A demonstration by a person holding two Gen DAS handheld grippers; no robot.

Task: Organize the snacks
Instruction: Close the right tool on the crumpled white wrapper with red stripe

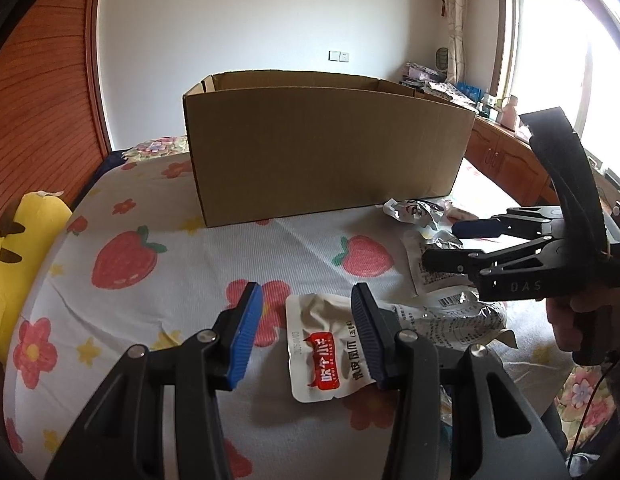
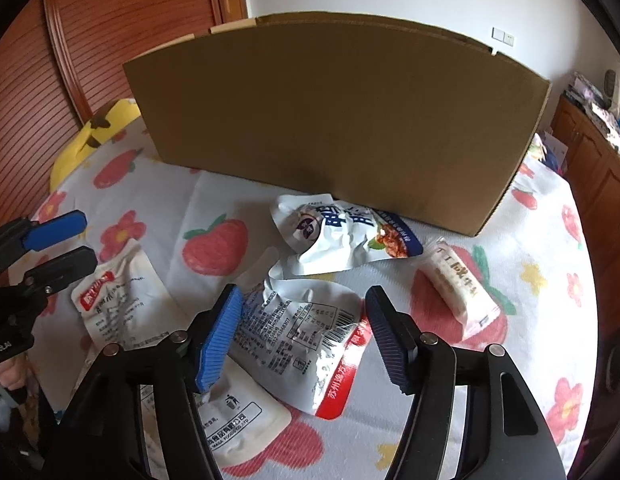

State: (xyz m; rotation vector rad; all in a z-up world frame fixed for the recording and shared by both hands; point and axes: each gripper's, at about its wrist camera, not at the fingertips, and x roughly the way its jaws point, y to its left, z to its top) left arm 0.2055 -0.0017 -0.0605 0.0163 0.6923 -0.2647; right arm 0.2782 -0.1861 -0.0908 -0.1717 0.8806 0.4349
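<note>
An open cardboard box (image 1: 322, 148) stands on the bed; it also shows in the right wrist view (image 2: 334, 120). My left gripper (image 1: 305, 338) is open, low over a white pouch with a red label (image 1: 322, 356), which lies partly between its fingers; the same pouch shows in the right wrist view (image 2: 117, 300). My right gripper (image 2: 301, 336) is open over a crumpled white packet with a barcode and red edge (image 2: 305, 336). It also shows in the left wrist view (image 1: 442, 246). A blue-and-white bag (image 2: 342, 236) lies before the box. A small wrapped bar (image 2: 458, 284) lies to the right.
The bed has a strawberry-and-flower sheet (image 1: 149, 220). A yellow plush toy (image 1: 21, 240) lies at its left edge. Another white pouch (image 2: 237, 416) lies under my right gripper's left finger. A wooden wardrobe (image 2: 121, 20) stands behind, and a cluttered wooden cabinet (image 1: 502, 152) under the window.
</note>
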